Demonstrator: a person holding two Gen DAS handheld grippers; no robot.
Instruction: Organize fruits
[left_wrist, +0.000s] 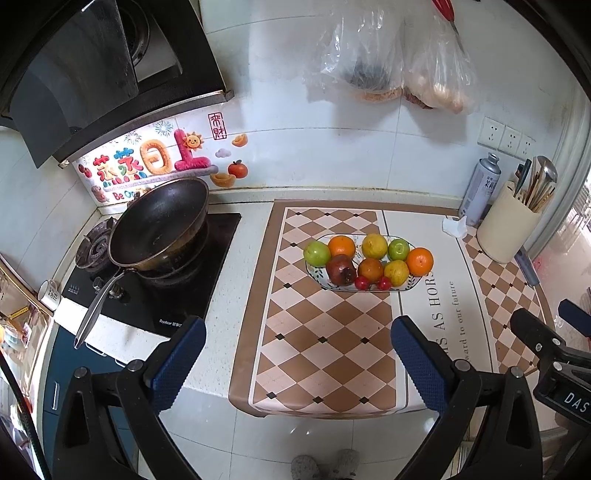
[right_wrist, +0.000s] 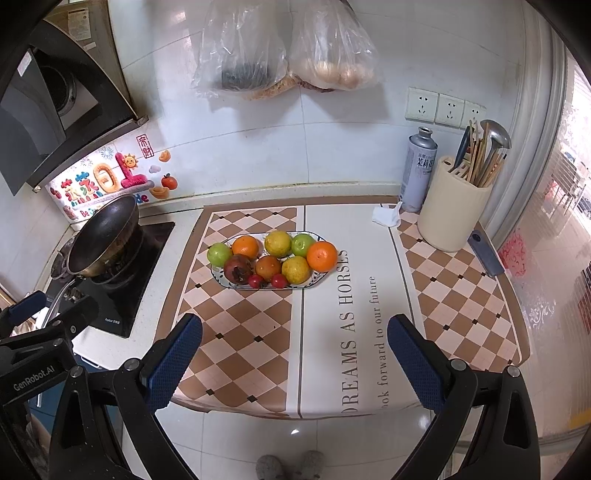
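Note:
An oval patterned plate (left_wrist: 412, 285) (right_wrist: 317, 281) sits on the checked mat, piled with fruit: two green apples (left_wrist: 316, 252) (right_wrist: 219, 253), oranges (left_wrist: 419, 261) (right_wrist: 321, 256), yellow citrus (left_wrist: 374, 246) (right_wrist: 277, 243), a dark pomegranate (left_wrist: 340, 270) (right_wrist: 238, 268) and two small red fruits (left_wrist: 362, 283) (right_wrist: 279, 281). My left gripper (left_wrist: 297, 363) is open, held back from the counter's front edge, nothing between its blue pads. My right gripper (right_wrist: 295, 362) is open likewise, empty, well short of the plate. Each gripper shows at the edge of the other's view.
A black wok (left_wrist: 159, 225) (right_wrist: 103, 236) sits on the stove at left. A cream utensil holder (left_wrist: 508, 229) (right_wrist: 452, 214), a spray can (right_wrist: 417, 173) and crumpled tissue (right_wrist: 386, 216) stand at back right. Plastic bags (right_wrist: 284, 48) hang on the tiled wall. Slippered feet (right_wrist: 288, 465) show below.

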